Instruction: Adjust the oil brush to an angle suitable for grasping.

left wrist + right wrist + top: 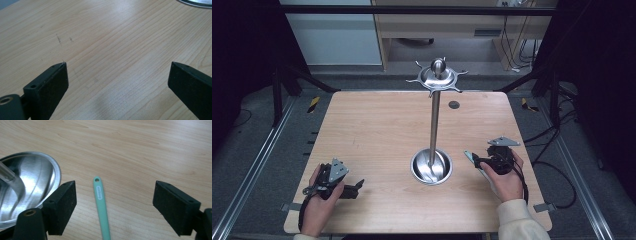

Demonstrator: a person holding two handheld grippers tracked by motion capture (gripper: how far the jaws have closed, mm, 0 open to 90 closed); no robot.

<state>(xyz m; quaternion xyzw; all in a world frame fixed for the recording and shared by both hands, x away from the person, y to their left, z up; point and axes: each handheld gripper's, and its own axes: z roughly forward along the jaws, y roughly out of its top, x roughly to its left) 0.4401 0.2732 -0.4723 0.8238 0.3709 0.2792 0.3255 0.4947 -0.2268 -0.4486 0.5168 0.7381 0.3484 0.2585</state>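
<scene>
Black fingers (60, 207) of right gripper (113, 205) spread wide in right gripper view, mint-green handle (101, 205) lying flat between them on worktop (140, 150), hang-hole end pointing away; steel base dish (30, 185) just outside one finger. Probably pre-grasp: next move needs lowering and closing on handle, maybe for hanging on rack.

Left gripper view: left gripper (117, 82) fingers (53, 80) wide apart over bare wood, nothing between, dish rim at far corner.

High view: left hand (319, 200) low at near edge, idle; right hand (504, 177) beside dish, pointing toward utensil stand (435, 115), hook crown (438, 76) bare.
</scene>
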